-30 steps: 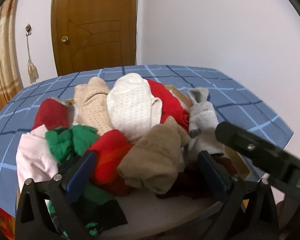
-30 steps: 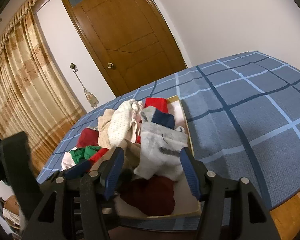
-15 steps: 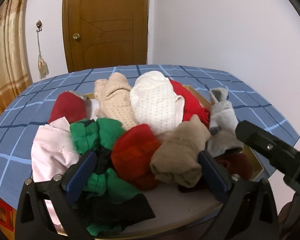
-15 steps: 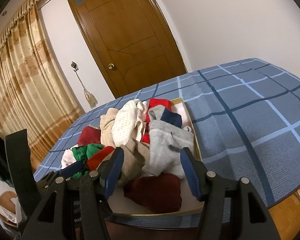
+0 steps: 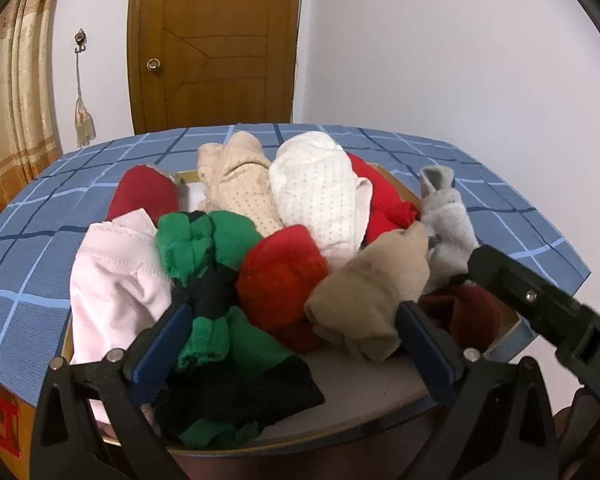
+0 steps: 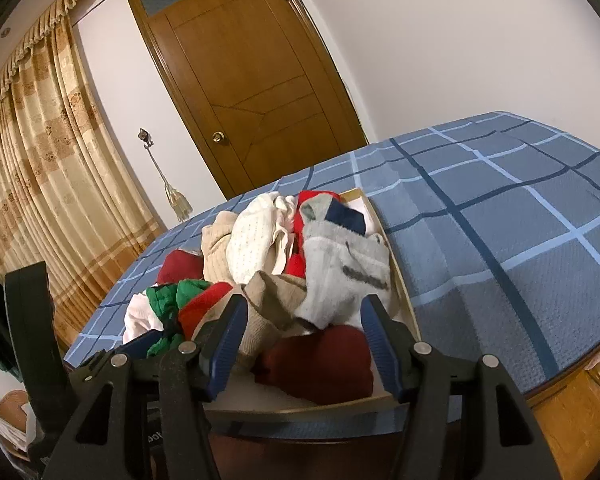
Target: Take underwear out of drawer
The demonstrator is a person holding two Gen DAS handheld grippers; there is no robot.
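Left gripper (image 5: 292,332) jaws spread wide, empty, just short of the near pile. Right gripper (image 6: 304,340) about half open, empty, before the maroon bundle (image 6: 320,364). Underwear heaped in the drawer (image 6: 404,292) on the checked cloth (image 6: 500,220). Risk: socks are mixed in; a blind pinch may snag several tangled pieces.

Soft matt cloth underwear (image 5: 312,196) and knit socks (image 6: 340,272) fill a smooth wooden drawer (image 6: 404,292) beside a woven checked bedspread (image 6: 500,216) and glossy wooden door (image 6: 252,80).
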